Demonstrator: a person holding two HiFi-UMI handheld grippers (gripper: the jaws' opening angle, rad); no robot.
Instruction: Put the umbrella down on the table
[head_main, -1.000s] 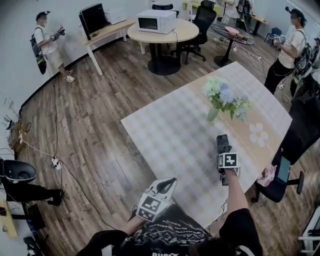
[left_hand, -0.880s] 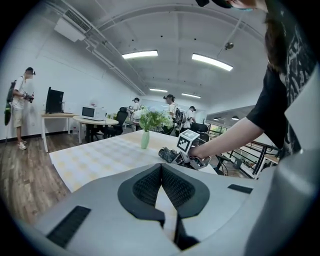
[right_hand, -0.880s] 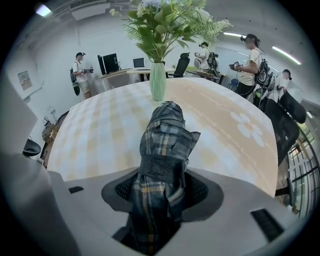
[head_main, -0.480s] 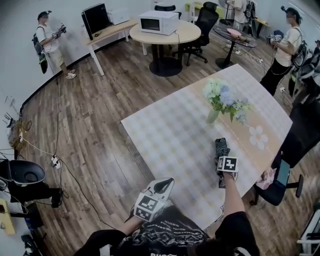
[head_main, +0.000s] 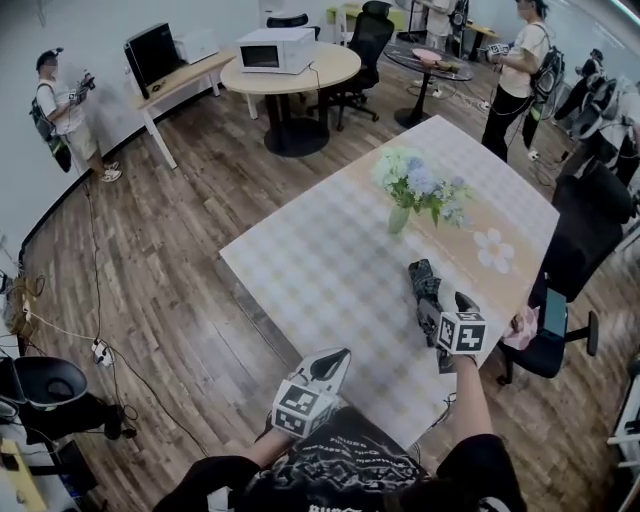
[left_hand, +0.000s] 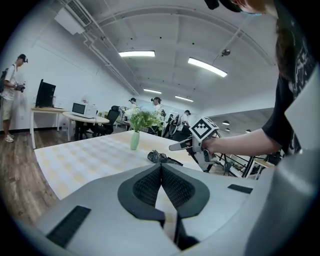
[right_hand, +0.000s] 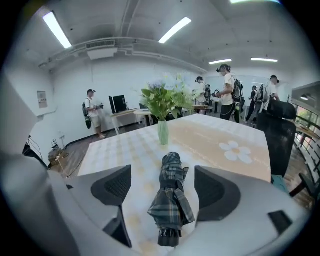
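Observation:
The folded plaid umbrella (head_main: 424, 288) lies on the checked table (head_main: 320, 270) near its right edge, handle end toward me. My right gripper (head_main: 447, 308) hovers just behind and above it with its jaws opening wide. In the right gripper view the umbrella (right_hand: 171, 200) rests on the table in the gap of the right gripper (right_hand: 165, 187), and neither pad touches it. My left gripper (head_main: 335, 360) stays at the table's near edge, shut and holding nothing. The left gripper view shows the left gripper (left_hand: 161, 172), and beyond it the umbrella (left_hand: 161, 158) and the right gripper (left_hand: 186, 145).
A green vase of flowers (head_main: 405, 190) stands on the table beyond the umbrella. A black office chair (head_main: 580, 250) stands at the table's right side. A round table with a microwave (head_main: 285, 65) is farther back. People stand at the room's left wall and back right.
My right gripper's jaws have let go of the umbrella and spread wide. The gripper has lifted and drawn back toward me. The left gripper has stayed put.

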